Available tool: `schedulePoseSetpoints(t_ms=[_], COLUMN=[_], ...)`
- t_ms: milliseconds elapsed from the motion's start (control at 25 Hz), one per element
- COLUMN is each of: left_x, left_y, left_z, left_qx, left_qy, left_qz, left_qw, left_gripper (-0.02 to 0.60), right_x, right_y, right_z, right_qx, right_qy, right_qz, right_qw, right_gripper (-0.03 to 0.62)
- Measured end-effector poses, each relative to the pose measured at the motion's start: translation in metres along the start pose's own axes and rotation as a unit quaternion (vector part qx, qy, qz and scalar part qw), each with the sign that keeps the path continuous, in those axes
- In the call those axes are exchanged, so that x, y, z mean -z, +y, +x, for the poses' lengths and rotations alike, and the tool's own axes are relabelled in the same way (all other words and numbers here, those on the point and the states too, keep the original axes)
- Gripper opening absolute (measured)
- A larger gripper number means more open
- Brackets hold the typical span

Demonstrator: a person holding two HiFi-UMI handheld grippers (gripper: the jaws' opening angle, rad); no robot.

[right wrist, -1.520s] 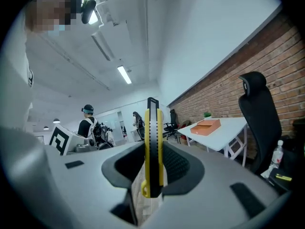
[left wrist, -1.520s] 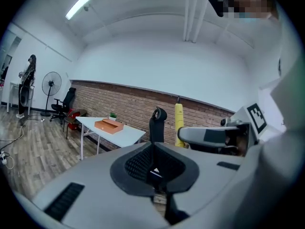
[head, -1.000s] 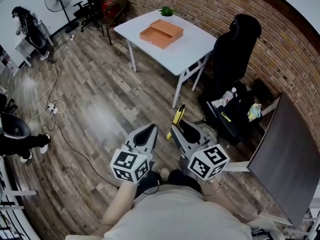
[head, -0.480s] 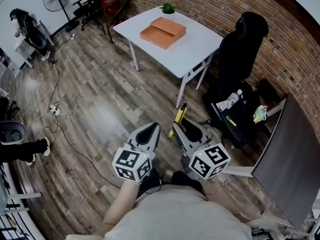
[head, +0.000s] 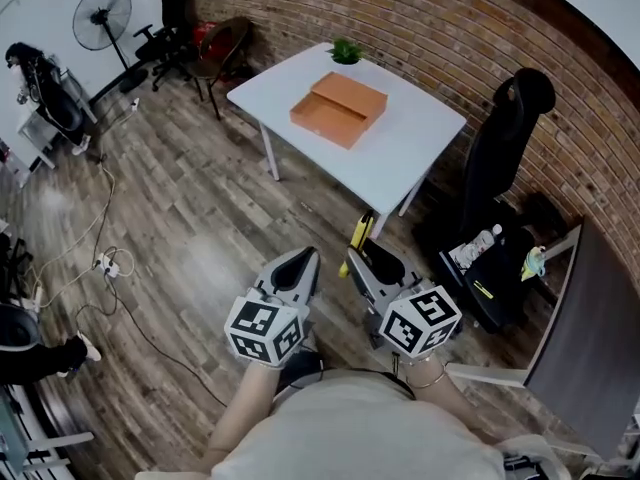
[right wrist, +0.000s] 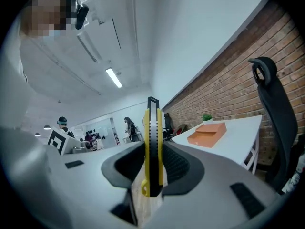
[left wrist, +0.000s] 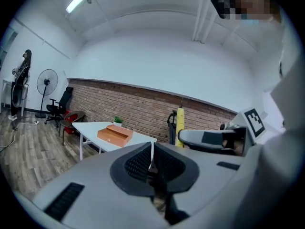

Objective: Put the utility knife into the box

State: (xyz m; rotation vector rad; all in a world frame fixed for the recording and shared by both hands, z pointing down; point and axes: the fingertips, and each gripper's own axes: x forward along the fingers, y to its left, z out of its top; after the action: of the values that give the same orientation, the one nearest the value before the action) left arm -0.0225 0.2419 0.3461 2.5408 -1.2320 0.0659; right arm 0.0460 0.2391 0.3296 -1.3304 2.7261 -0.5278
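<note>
**Knife in my right jaws, box well ahead on the table**

My right gripper point(head: 358, 260) is clamped on the utility knife point(right wrist: 152, 147). The pads press its flat sides, and its long yellow-and-black body runs straight out along the jaws, with the far end leading.

The orange box point(head: 339, 109) sits on the white table point(head: 415, 153), well apart from both grippers. In the head view the knife's axis points almost at the box. In the right gripper view the box lies off to the right of that axis.

My left gripper point(head: 298, 265) has its jaws pressed together with nothing between them. It sits about as far from the box as the right one, so neither hand is nearer.

The right hand carries the load, so I judge the move is its own. I should close the gap to the box, swing the knife's length into line with the box's longer side, then lower it in.
</note>
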Motion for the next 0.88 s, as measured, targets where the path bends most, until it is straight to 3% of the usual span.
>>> schedulePoseSetpoints(t_ms=[160, 400, 880], left_x=[-0.022, -0.025, -0.031], left_y=[0.054, 0.119, 0.171], left_z=[0.015, 0.029, 0.075], left_qx=[0.009, 0.013, 0.029], left_qy=[-0.007, 0.010, 0.025], left_qz=[0.004, -0.021, -0.038], left_qw=[0.9999, 0.9996, 0.9985], left_gripper=[0.015, 0.015, 0.015], right_x=[-0.010, -0.009, -0.005], right_y=[0.000, -0.004, -0.032], right_z=[0.057, 0.117, 0.192], right_qx=[0.006, 0.027, 0.029], right_qy=[-0.006, 0.004, 0.026], right_qz=[-0.010, -0.015, 0.000], right_qw=[1.000, 1.000, 0.999], right_gripper=[0.115, 0.115, 0.115])
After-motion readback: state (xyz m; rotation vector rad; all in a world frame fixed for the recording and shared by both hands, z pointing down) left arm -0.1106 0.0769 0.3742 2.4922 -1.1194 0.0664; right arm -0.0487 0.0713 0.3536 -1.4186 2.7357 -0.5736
